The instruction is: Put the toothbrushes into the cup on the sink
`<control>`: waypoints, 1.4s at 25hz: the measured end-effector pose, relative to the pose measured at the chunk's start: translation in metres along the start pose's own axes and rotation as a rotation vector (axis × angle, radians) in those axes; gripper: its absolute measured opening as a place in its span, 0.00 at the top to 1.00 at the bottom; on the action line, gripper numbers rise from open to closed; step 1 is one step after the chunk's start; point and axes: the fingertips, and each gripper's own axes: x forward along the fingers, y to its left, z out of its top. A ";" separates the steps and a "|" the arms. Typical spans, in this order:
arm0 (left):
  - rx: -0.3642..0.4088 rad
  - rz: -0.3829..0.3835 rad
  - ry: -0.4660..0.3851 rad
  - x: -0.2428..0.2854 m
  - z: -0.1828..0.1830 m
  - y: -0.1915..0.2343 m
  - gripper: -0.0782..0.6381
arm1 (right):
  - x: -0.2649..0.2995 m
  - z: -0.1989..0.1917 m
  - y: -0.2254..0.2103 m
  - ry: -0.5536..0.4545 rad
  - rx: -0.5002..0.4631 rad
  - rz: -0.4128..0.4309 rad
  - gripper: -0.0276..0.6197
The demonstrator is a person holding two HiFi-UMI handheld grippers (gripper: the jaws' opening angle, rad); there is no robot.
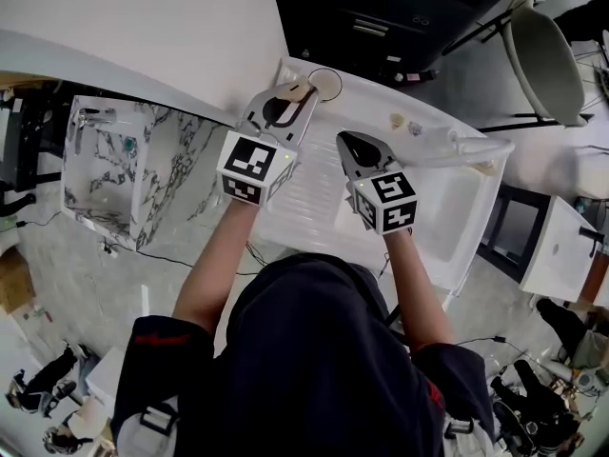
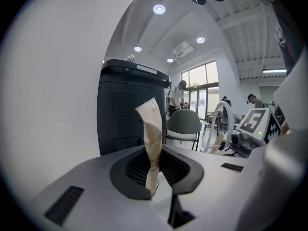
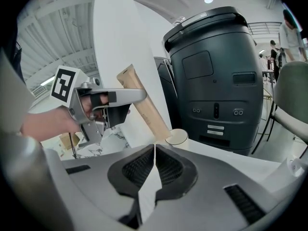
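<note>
I am looking steeply down at a white sink [image 1: 457, 217] with a ribbed draining top and a curved faucet [image 1: 473, 149]. A marble-patterned panel [image 1: 176, 174] is showing at the left of the frame, a big dark cabinet [image 3: 216, 76] at the top and a grey chair [image 1: 547, 60] in the upper right. The left gripper [image 2: 156, 170] is clamping a toothbrush [image 2: 153, 129] in a beige paper wrapper, upright, with its lower end just beside the rim of the cup [image 3: 176, 136] at the sink's back corner. The right gripper [image 3: 154, 150] is keeping its jaws together on nothing. Each marker cube [image 1: 255, 168] is showing only black-and-white squares, and the wrapper's faint print is too small to read.
</note>
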 end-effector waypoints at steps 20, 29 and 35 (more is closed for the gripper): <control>-0.031 -0.017 0.025 0.050 -0.014 0.015 0.82 | 0.013 0.000 0.000 0.020 0.038 0.038 0.90; -0.018 -0.029 0.061 0.061 -0.040 0.012 0.82 | 0.018 -0.002 -0.002 0.031 0.045 0.039 0.90; -0.030 -0.034 0.070 0.063 -0.049 0.009 0.82 | 0.018 -0.004 -0.002 0.036 0.051 0.038 0.90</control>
